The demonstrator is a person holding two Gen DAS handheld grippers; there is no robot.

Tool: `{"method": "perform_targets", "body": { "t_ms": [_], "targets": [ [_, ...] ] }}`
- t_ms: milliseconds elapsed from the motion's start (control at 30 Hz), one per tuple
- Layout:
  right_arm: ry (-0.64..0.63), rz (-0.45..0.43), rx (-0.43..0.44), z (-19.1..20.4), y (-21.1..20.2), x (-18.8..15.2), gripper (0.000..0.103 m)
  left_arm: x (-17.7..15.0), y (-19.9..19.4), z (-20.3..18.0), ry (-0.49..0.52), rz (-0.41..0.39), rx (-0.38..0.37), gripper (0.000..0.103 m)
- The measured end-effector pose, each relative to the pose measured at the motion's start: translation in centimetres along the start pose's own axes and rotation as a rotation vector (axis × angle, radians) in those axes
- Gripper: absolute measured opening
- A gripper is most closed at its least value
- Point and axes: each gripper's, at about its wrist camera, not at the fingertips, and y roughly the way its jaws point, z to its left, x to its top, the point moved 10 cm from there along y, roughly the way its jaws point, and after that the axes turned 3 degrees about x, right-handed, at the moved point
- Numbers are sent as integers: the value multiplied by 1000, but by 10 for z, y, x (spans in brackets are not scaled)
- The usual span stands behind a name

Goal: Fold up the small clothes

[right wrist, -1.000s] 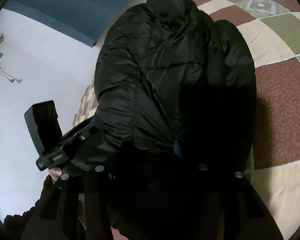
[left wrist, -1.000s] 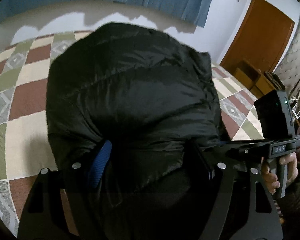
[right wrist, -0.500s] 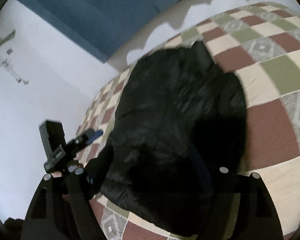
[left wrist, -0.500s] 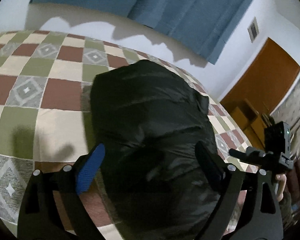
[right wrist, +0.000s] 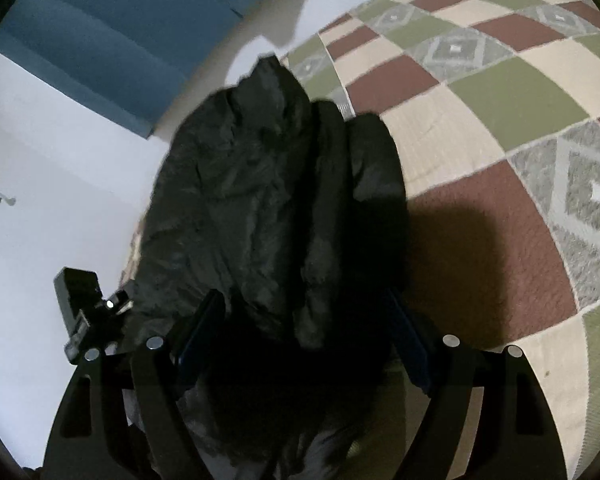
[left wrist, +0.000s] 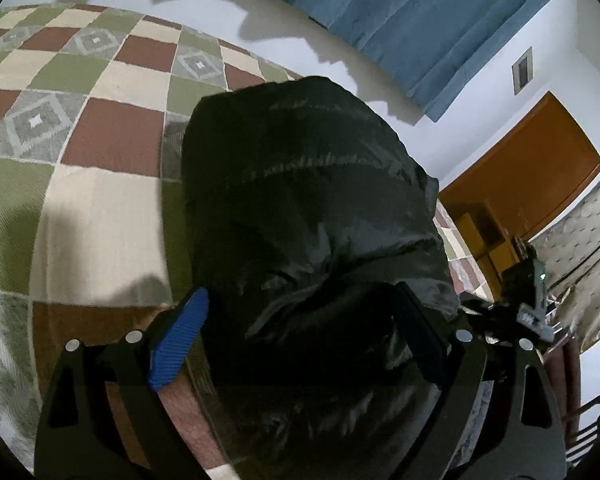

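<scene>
A black puffy jacket (left wrist: 308, 208) lies bunched and folded on the checkered blanket (left wrist: 100, 208). My left gripper (left wrist: 300, 296) hovers over its near end with the jaws wide apart. The blue pad (left wrist: 176, 340) stands off the jacket's left edge, and the other pad is over the fabric without pinching it. In the right wrist view the jacket (right wrist: 260, 200) stretches away between the spread fingers of my right gripper (right wrist: 302, 296), which is open and grips nothing. Each view shows the other gripper beside the jacket: the right gripper (left wrist: 528, 300) and the left gripper (right wrist: 84, 312).
The blanket (right wrist: 500, 220) of green, maroon, cream and grey squares covers the bed. Blue curtains (left wrist: 440, 20) hang behind it. An orange-brown door (left wrist: 532, 168) and low wooden furniture (left wrist: 484, 236) stand at the right, near a patterned wall.
Both grippers have widened their jaws, let go of the jacket and drawn back from it. The jacket now lies lower and farther off on the blanket.
</scene>
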Motion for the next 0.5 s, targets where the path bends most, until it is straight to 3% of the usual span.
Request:
{"method": "perform_targets", "body": {
  "t_ms": [167,333,500],
  "targets": [
    [4,-23,49,9,2,23,79,1,10,11,-52,25,-7,92],
    [37,-13,4,-6,9,19,79,-1,2,17,-53,9,-3,92],
    [99,38,51,-20,21,8,80,-2,9,19,-74,27,-43,94]
  ]
}}
